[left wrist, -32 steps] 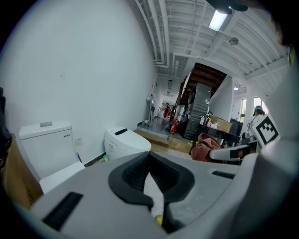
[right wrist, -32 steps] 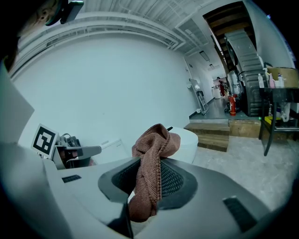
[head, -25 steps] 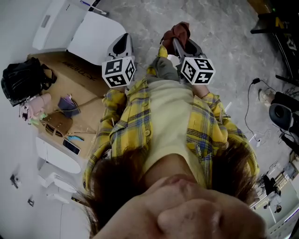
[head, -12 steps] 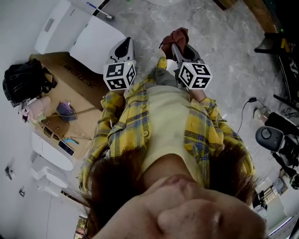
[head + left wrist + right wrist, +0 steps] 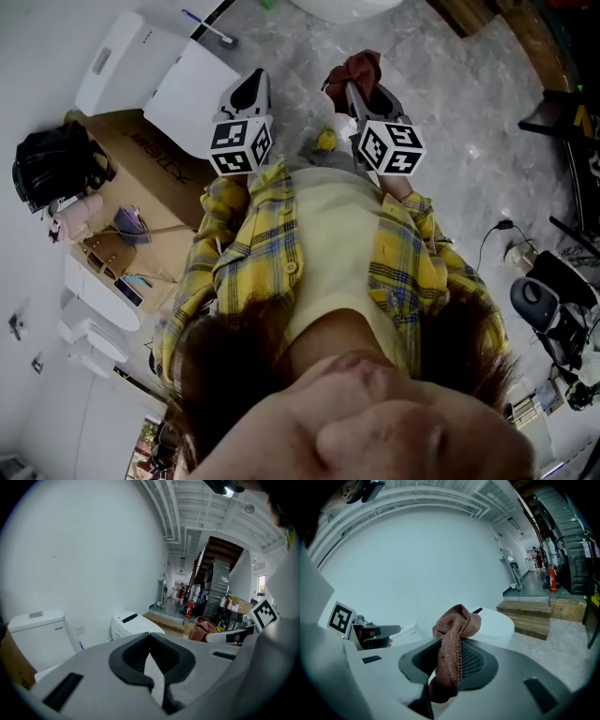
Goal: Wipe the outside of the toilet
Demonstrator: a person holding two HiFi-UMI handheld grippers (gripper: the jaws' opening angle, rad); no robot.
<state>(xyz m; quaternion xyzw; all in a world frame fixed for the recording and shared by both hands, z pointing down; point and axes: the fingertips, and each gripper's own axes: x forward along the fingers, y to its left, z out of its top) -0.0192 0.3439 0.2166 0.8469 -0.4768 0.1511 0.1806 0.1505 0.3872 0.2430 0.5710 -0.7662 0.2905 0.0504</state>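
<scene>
The right gripper [image 5: 355, 88] is holding out ahead of the person's yellow plaid shirt [image 5: 244, 253], and its jaws are clamping a brown cloth [image 5: 451, 653]. The cloth is bunching up above the jaws and hanging down between them. It is touching no toilet; it is hovering in the air over the grey marbled floor [image 5: 450, 103].

The left gripper [image 5: 246, 90] is riding just beside the right one. Its jaws are sitting together, showing only a thin sliver of light between the dark pads, and they are gripping nothing.

A white toilet [image 5: 192, 89] with its lid down and a tank behind it is standing ahead and to the left, near the left gripper's tip in the head view. A second white toilet [image 5: 497, 624] is showing just behind the cloth in the right gripper view, apart from it.

A cardboard box [image 5: 155, 173] is lying at the left with a black bag [image 5: 54, 167] resting beside it
</scene>
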